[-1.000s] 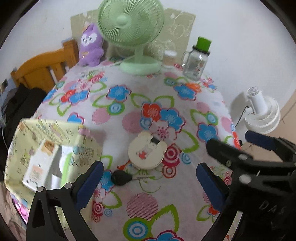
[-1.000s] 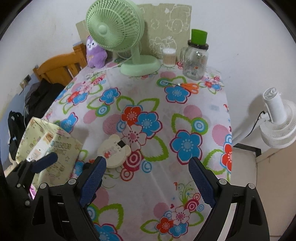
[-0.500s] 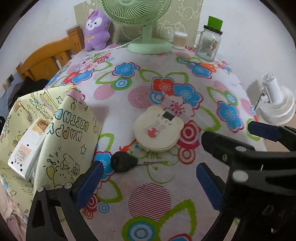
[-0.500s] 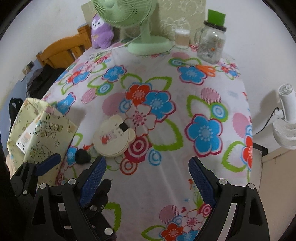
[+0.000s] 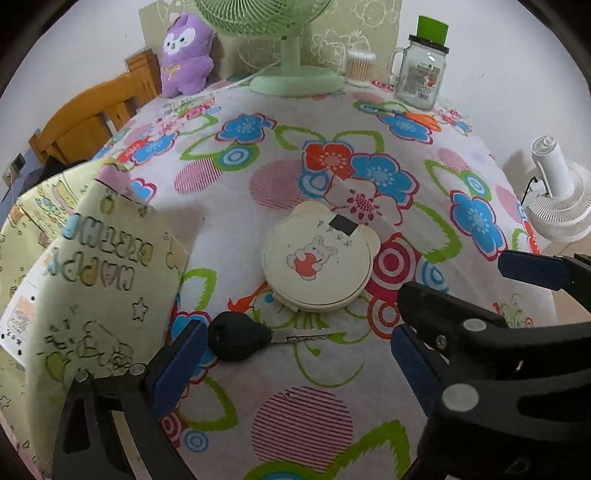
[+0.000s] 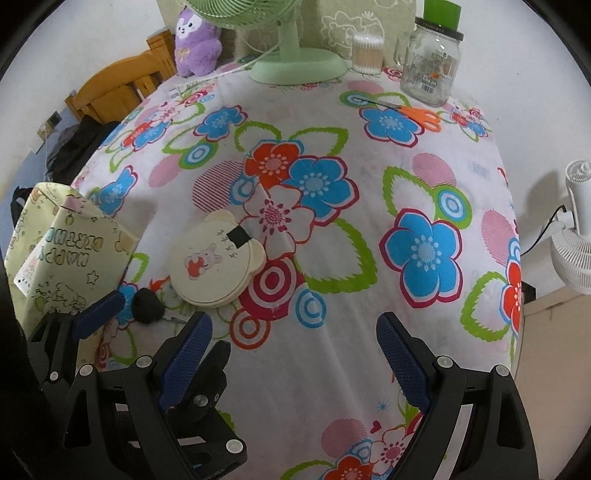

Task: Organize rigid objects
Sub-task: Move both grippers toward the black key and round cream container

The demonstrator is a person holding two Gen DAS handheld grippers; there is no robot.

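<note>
Key (image 5: 255,338) flat, blade pointing right

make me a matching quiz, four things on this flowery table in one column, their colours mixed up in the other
Things:
1. key head
2. plush toy
3. scissors handles
4. jar lid

Colours:
a. orange
b. green
c. black
d. purple

Pairs: 1-c, 2-d, 3-a, 4-b
</note>
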